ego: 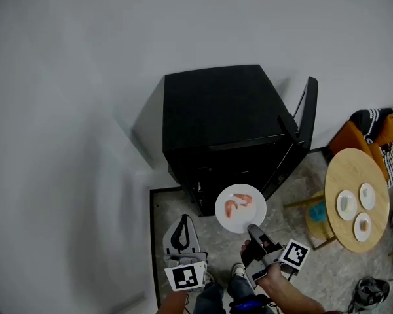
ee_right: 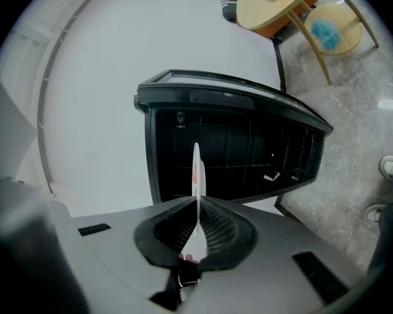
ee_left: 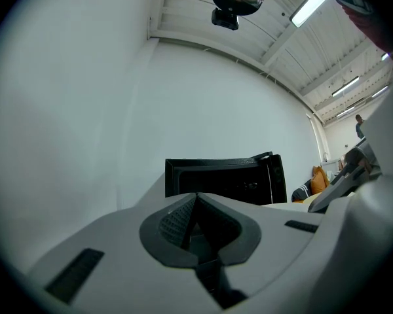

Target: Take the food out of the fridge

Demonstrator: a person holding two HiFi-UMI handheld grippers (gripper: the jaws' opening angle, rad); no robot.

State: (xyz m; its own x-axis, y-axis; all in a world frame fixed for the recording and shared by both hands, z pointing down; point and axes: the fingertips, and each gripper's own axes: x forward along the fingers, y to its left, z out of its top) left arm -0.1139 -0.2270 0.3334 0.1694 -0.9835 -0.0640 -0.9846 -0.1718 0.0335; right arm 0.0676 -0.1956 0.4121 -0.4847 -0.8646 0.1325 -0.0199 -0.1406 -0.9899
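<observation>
Lower centre, the right gripper (ego: 253,230) pinches the plate (ego: 252,214) by its rim alone; any tilt could slide the shrimp (ego: 238,203) off; lower left, the left gripper (ego: 181,227) is pressed together, empty.

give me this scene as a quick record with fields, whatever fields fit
fridge: black, on the floor by the wall
door: open, on the fridge's right side in the head view
plate: white, held in front of the open fridge
shrimp: on the plate
right gripper: shut on the plate's rim
left gripper: jaws together, nothing between them
table: round, wooden, right of the fridge
dishes: three small ones on the table
</observation>
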